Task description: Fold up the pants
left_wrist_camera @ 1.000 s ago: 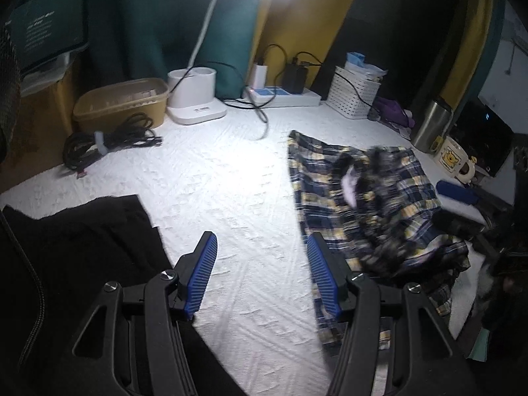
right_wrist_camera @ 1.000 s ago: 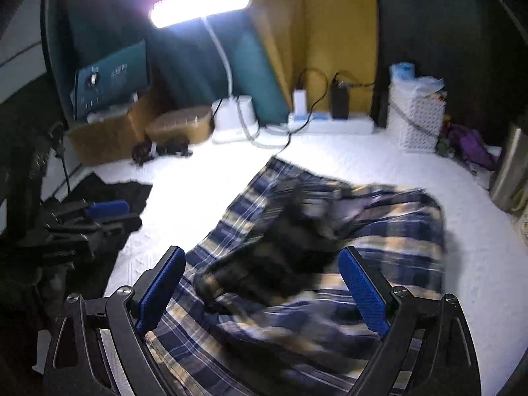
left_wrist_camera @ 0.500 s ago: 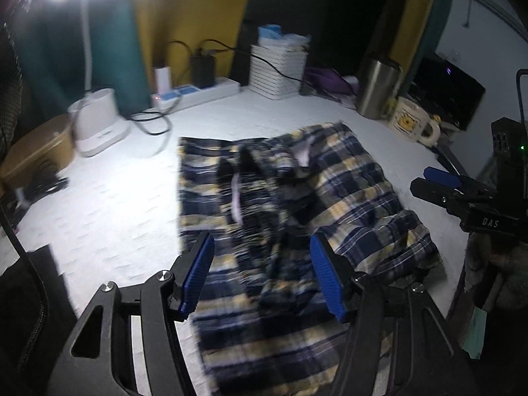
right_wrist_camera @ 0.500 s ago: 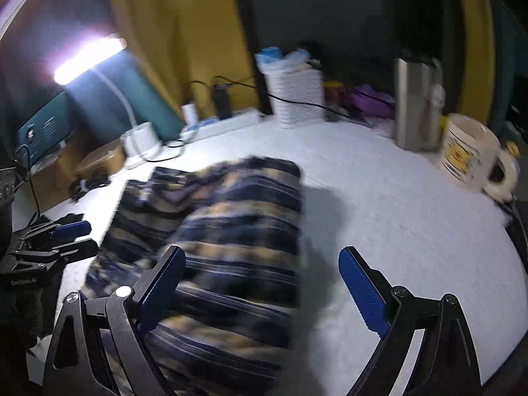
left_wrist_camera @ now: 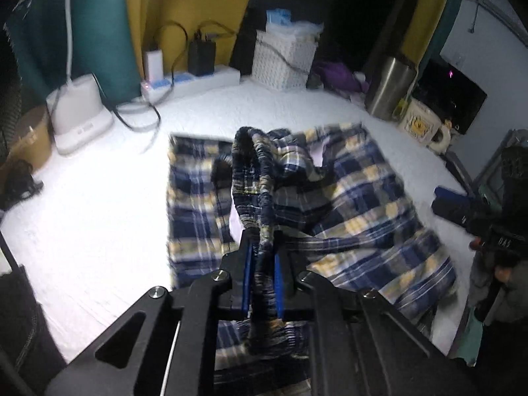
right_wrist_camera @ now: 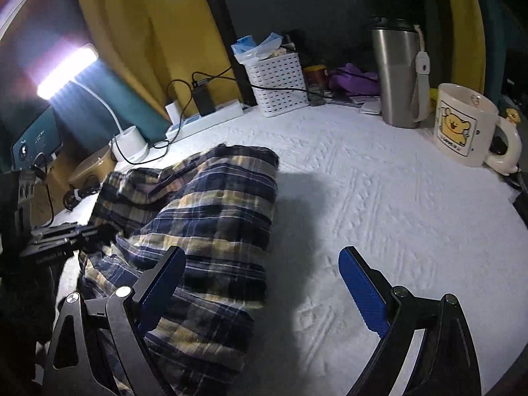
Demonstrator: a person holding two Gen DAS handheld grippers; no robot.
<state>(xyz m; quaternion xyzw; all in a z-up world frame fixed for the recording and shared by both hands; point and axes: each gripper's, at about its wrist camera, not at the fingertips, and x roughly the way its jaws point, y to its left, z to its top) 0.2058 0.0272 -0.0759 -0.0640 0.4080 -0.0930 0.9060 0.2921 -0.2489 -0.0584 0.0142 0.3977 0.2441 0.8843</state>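
We have one pair of plaid pants lying rumpled on the white table, in front of the white basket. Our left gripper has just closed its jaws and now clenches the gathered waistband, a thick ridge of cloth that rises from the heap. Our right gripper hangs released, its jaws wide apart at the near edge of the pants, one finger over the plaid and the other over bare table, nothing between them. To do this step well, we judge that the right jaws should take the waistband at a point apart from the left grip, pinching all layers, so the two of us can lift and shake the cloth flat before any fold. We should keep the pull away from the basket side, where the clutter stands. We count one basket, one steel tumbler, one bear mug, one lamp, one power strip.
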